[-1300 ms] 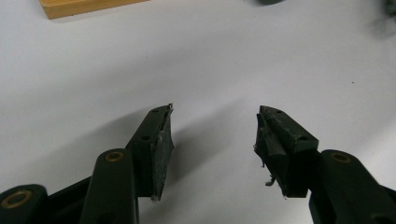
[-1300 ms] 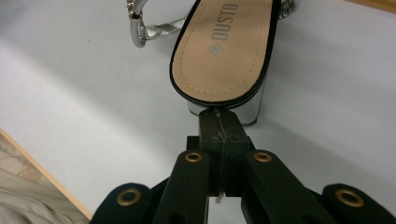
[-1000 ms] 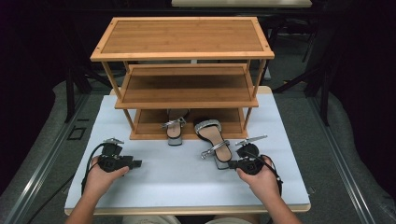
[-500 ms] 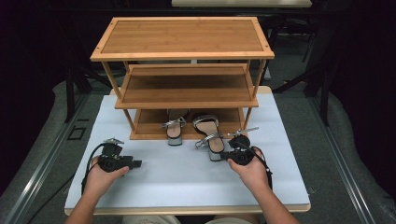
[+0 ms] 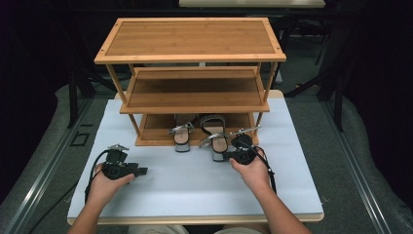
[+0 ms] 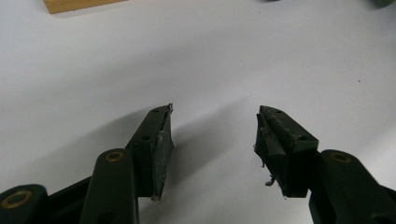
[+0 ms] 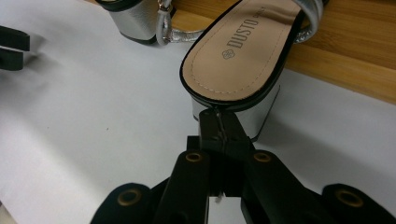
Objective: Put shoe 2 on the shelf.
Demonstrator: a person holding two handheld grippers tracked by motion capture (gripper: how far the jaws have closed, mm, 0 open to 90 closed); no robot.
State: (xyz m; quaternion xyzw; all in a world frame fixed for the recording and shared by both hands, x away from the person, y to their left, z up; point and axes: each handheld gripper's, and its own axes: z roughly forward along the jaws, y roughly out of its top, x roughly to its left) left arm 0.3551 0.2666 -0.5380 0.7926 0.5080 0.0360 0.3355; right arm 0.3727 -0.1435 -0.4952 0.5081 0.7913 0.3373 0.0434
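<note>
The right gripper [image 7: 219,122] has its black jaws pressed together, holding nothing, their tips against the silver block heel of the tan-insoled, silver-strapped sandal [image 7: 245,46] directly ahead of them. That sandal's long axis runs straight away from the jaws: heel out on the white table top [image 5: 195,183], toe resting on the lowest shelf of the three-tier bamboo shoe rack [image 5: 192,87]. So a push along the gripper's own line would, I judge, slide it deeper onto the shelf. Just to its left stands its mate, the second silver block-heeled sandal [image 5: 182,135], likewise toe-in. The left gripper [image 6: 214,133] rests well apart on bare table, jaws spread wide and empty; the right hand [image 5: 253,170] is clearly the nearer one
</note>
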